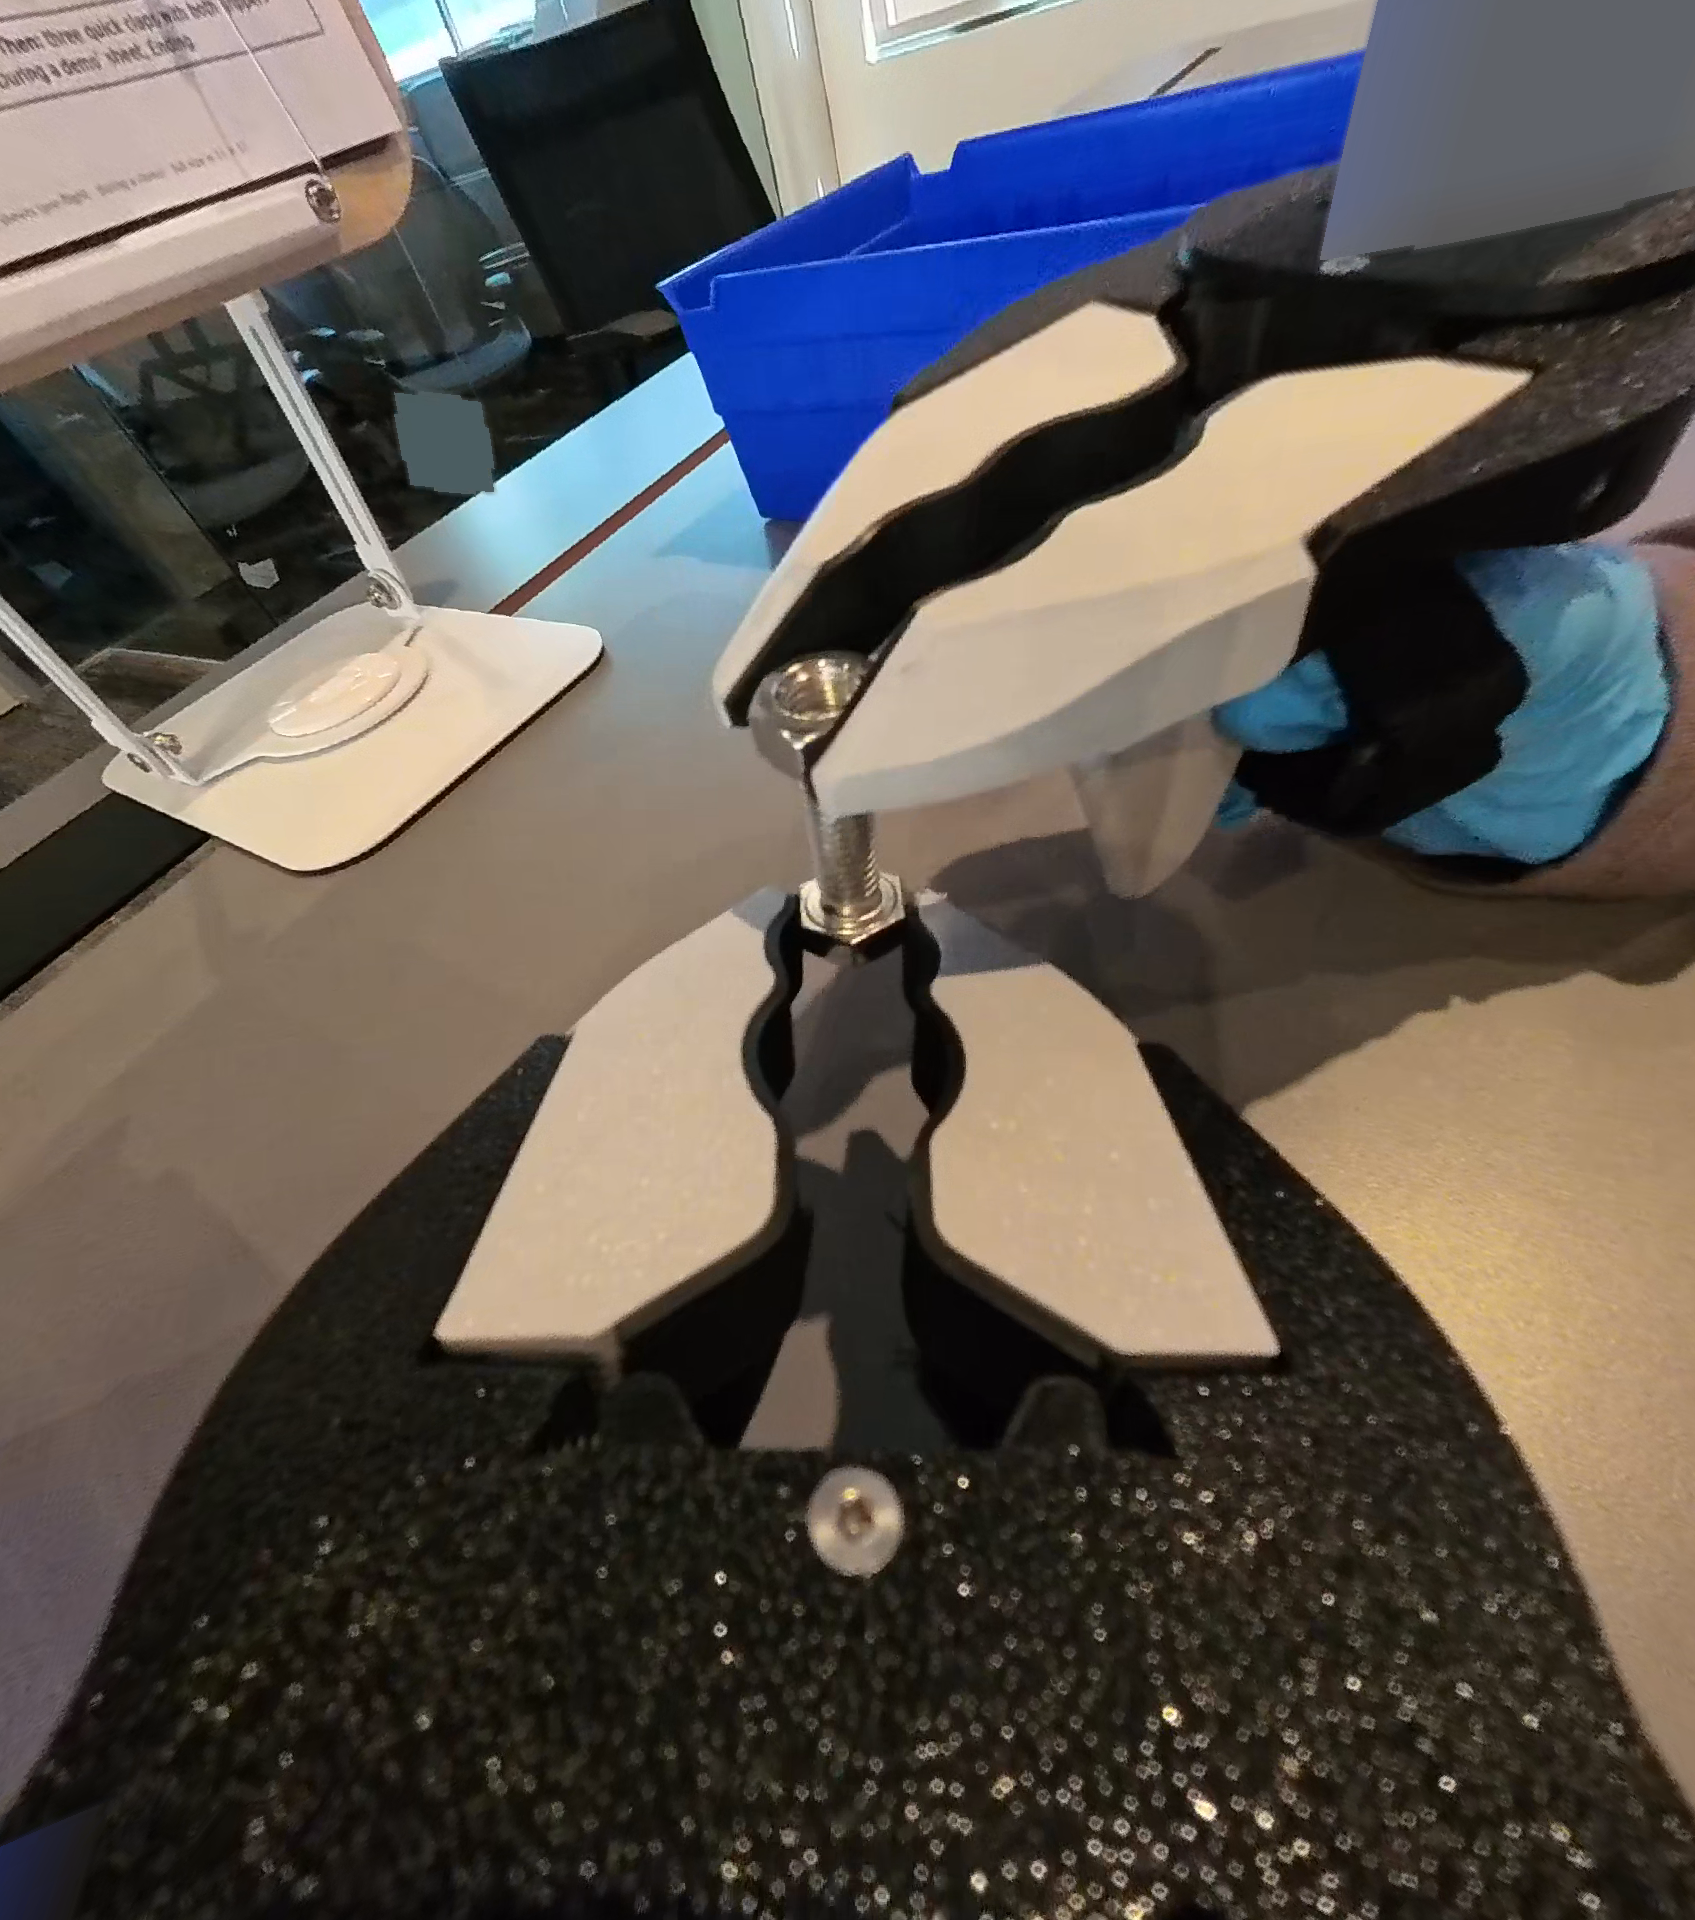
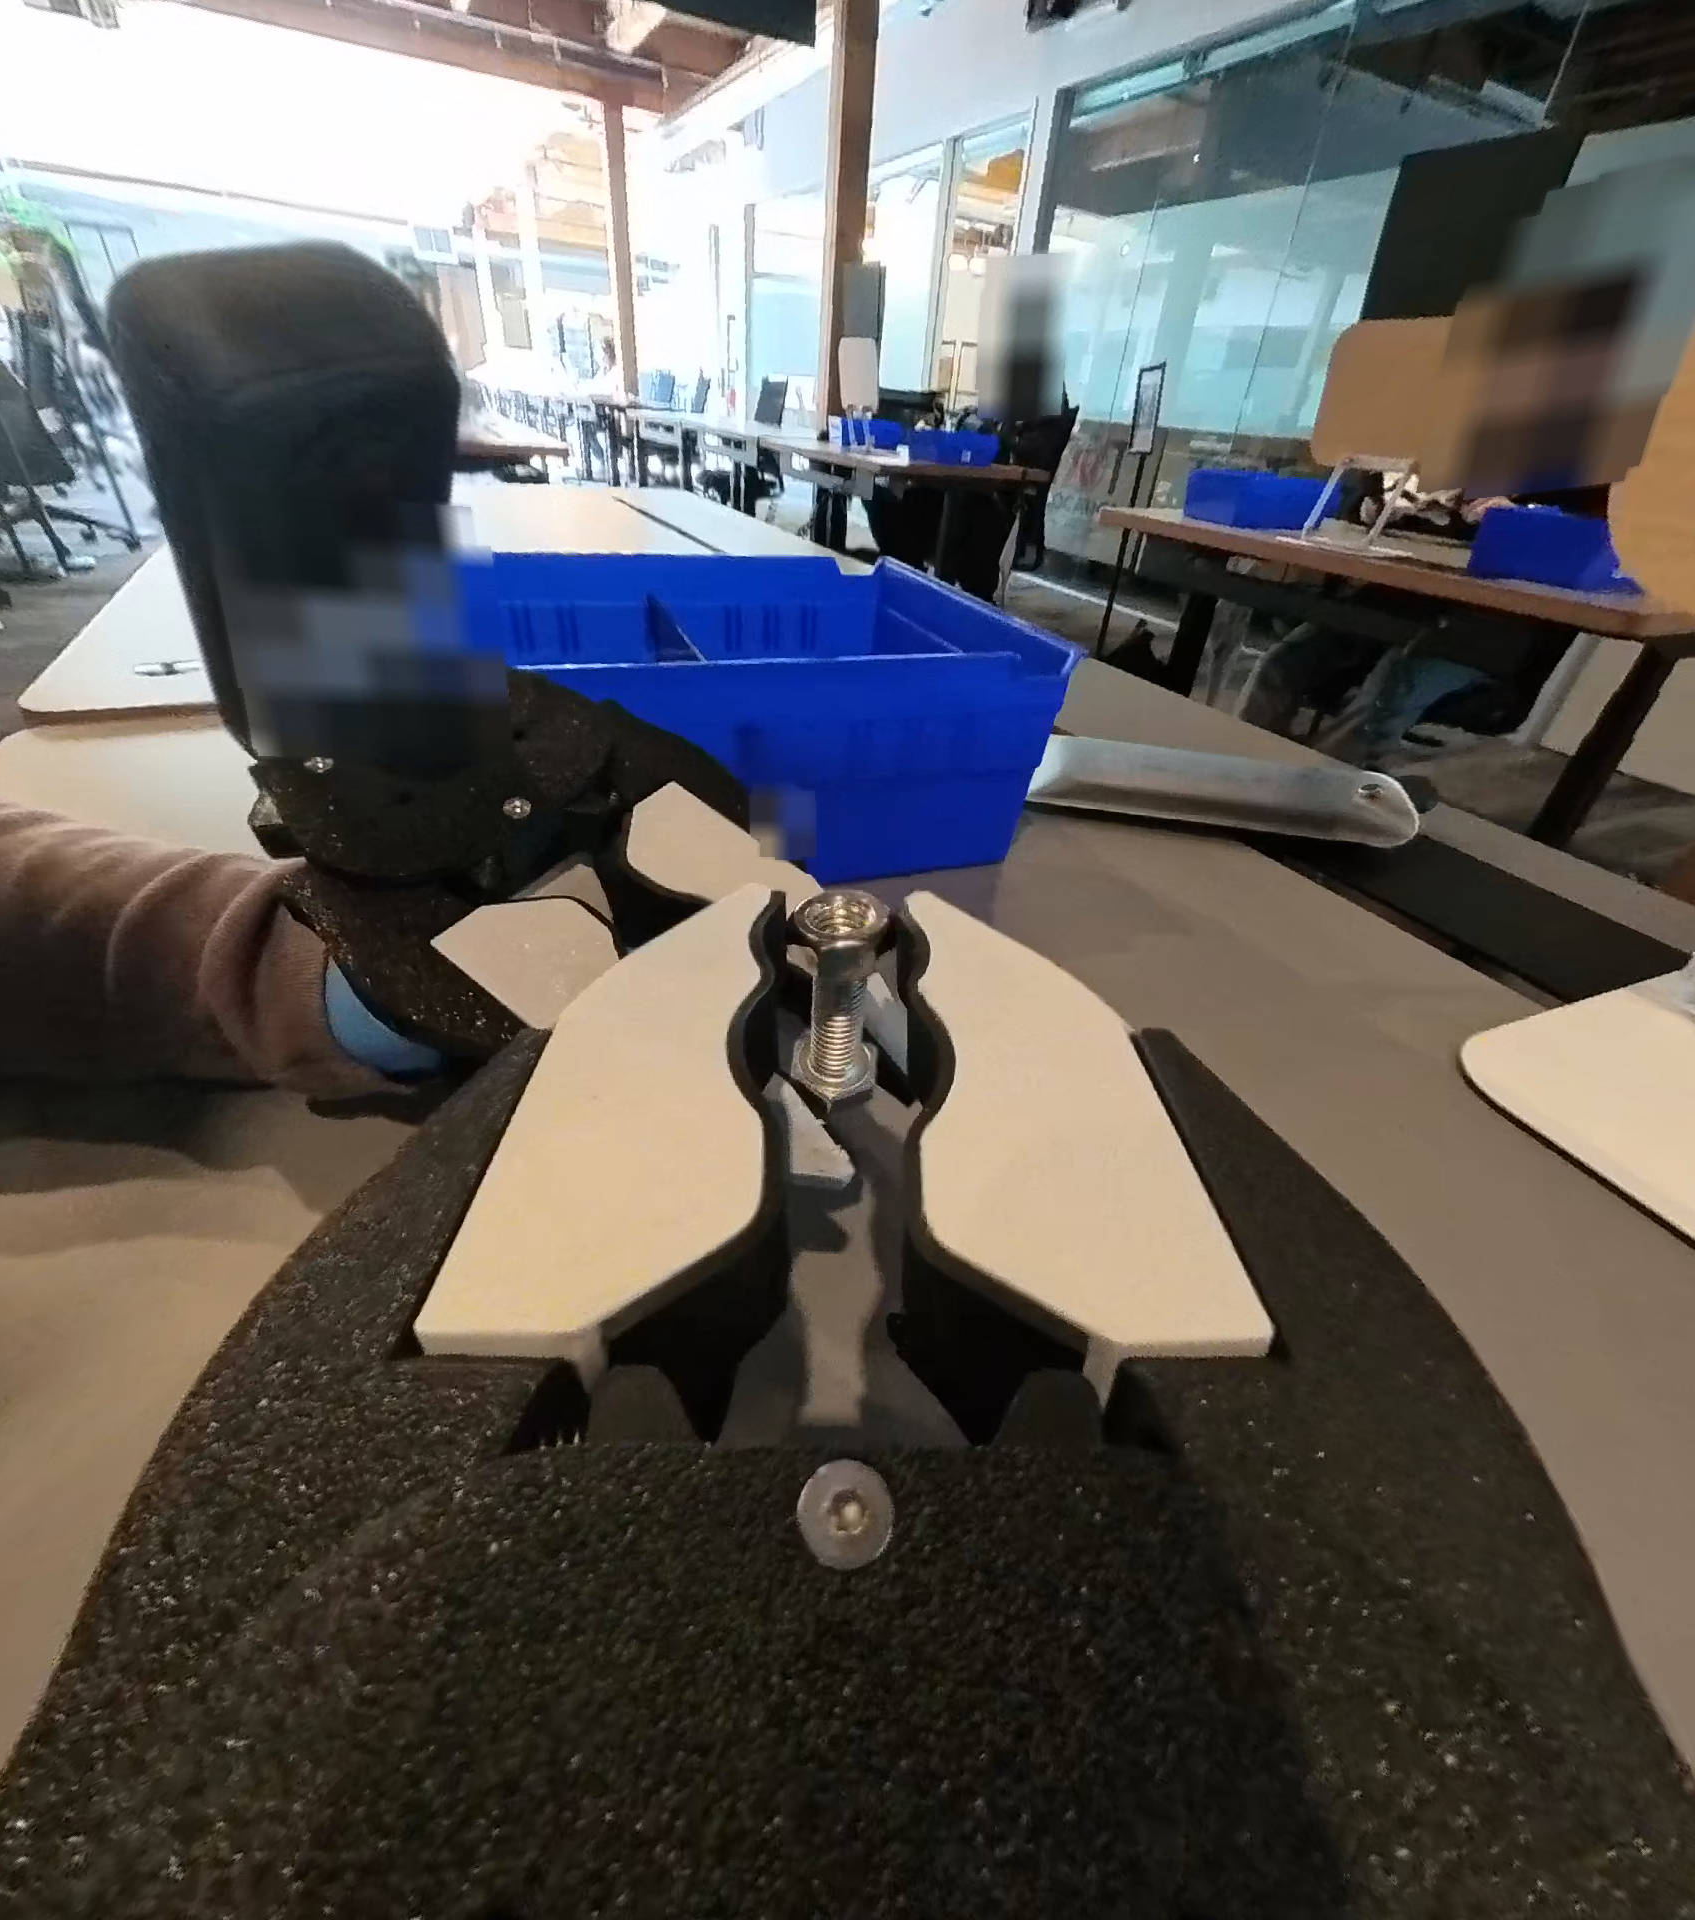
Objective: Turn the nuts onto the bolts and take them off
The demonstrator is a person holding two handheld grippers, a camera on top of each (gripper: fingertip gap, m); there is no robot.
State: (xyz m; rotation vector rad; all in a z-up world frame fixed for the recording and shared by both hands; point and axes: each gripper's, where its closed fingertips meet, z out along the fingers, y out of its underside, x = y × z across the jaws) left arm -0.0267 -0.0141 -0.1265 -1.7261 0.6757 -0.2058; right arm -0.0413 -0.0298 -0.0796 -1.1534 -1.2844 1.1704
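The left wrist view alone shows the left gripper [image 1: 848,940] clamped on the bolt [image 1: 841,852] head at 12 o'clock, which the right wrist view hides. The right gripper [image 2: 841,940] pinches the nut [image 2: 841,925] above the upright bolt; whether the threads meet is unclear

Blue bin [image 2: 822,707] beyond the fingers, white sign stand [image 1: 355,727] off left, grey tabletop [image 1: 251,1039] beneath, office desks [image 2: 1342,582] far behind
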